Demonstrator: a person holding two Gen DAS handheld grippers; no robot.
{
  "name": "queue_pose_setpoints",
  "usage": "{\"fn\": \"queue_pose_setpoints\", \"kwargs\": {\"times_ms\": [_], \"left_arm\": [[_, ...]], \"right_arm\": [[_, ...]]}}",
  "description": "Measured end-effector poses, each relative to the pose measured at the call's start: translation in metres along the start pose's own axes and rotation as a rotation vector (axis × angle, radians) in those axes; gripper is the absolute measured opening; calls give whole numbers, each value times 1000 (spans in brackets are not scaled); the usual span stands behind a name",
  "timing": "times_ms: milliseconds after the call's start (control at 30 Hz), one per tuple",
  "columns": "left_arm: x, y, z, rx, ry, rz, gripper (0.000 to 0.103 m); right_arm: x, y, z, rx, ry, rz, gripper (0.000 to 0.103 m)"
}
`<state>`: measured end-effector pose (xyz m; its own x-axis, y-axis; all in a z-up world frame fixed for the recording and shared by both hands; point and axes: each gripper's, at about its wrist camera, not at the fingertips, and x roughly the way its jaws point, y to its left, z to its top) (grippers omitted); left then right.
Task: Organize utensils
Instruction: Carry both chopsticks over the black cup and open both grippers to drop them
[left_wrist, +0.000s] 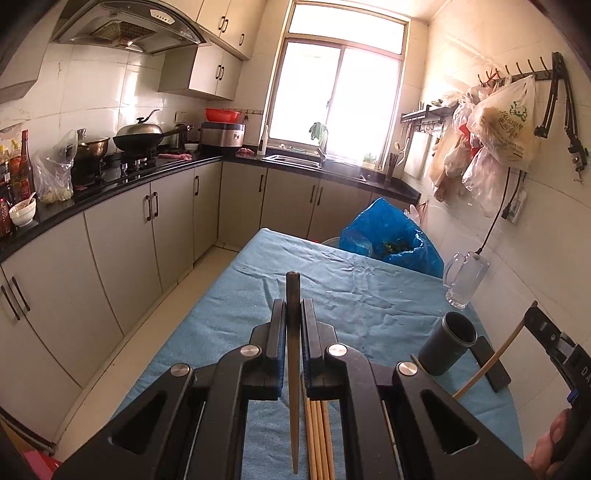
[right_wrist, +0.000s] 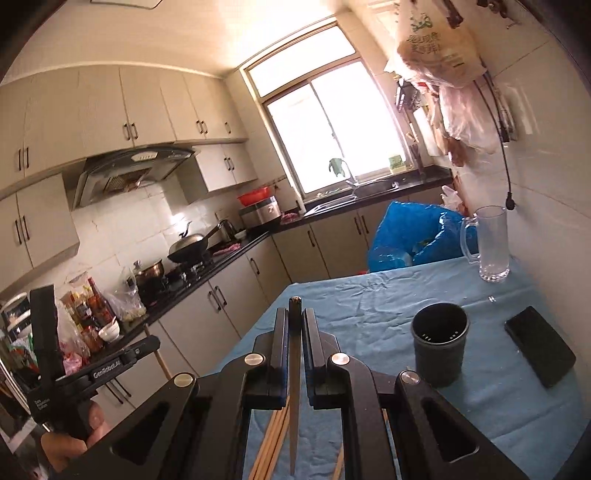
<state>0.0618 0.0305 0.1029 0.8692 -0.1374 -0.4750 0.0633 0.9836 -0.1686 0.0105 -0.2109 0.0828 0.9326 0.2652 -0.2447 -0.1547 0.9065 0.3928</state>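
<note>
Over blue cloth (left_wrist: 369, 295) | both tongs (left_wrist: 294, 306) (right_wrist: 295, 314) clamp one chopstick (left_wrist: 293, 354) (right_wrist: 294, 369) each | loose chopsticks (left_wrist: 318, 439) half-hidden beneath

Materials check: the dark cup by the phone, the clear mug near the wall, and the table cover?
Dark cylindrical cup: likely matte plastic; dull, even dark surface, slots near the bottom inside. Clear handled mug: glass or clear acrylic; see-through with a thick base, can't tell which. Light blue table cover: woven cloth, matte; it creases and wrinkles.

Two black plastic grippers, left gripper (left_wrist: 293, 314) and right gripper (right_wrist: 294, 321), with silver round screws; white lettering, possibly "GenRobot.AI".
</note>
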Motion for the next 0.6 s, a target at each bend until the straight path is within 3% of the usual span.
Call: {"fn": "queue_pose_setpoints", "kwargs": {"times_ms": [267,600], "left_arm": [[-5,-15,10,13,4,-54,7],[6,-68,46,61,67,-241,7]], "right_arm": [[-17,-19,13,33,-38,-36,8],[-45,-48,65,37,-113,-126,8]]}}
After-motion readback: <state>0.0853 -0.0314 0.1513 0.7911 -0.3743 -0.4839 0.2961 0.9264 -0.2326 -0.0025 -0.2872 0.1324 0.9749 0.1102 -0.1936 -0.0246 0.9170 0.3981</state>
